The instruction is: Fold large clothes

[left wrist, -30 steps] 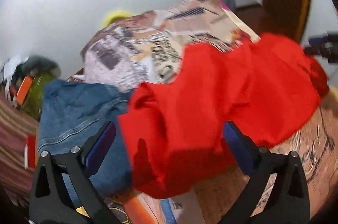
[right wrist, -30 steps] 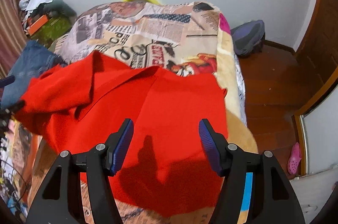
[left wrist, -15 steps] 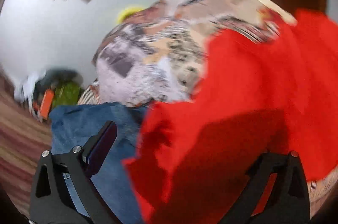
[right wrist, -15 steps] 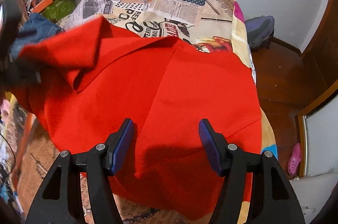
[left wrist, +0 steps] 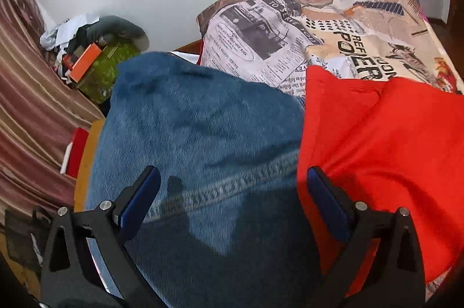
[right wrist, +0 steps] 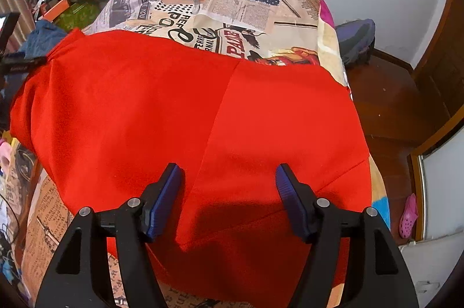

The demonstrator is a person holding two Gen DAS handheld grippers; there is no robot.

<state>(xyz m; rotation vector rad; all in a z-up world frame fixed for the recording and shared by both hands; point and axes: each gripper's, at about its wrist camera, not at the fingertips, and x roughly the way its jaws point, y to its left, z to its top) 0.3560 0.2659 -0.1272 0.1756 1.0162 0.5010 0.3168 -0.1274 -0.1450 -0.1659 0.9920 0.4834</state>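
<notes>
A large red garment point(right wrist: 179, 104) lies spread over the near half of the bed, one seam running down its middle. My right gripper point(right wrist: 229, 186) hovers low over its near edge. Its jaws are opening, and no cloth is pinched between the blue pads. In the left wrist view the red garment point(left wrist: 385, 139) fills the right side and blue denim jeans point(left wrist: 197, 128) lie beside it. My left gripper point(left wrist: 232, 192) stands open above the jeans, its right finger close to the red edge. The jeans point(right wrist: 43, 38) also show small at the far left.
The bed's newspaper-print blanket point(right wrist: 232, 14) stretches to the white wall. A clutter pile with a green box point(left wrist: 101, 70) and striped curtain point(left wrist: 26, 104) sit left. Wooden floor point(right wrist: 400, 110), a backpack point(right wrist: 356, 41) and a pink shoe point(right wrist: 409, 215) lie right of the bed.
My left gripper has swung left off the red garment to above the jeans, rolling level. The garment's raised left fold now lies flat. My right gripper has sunk closer to the cloth.
</notes>
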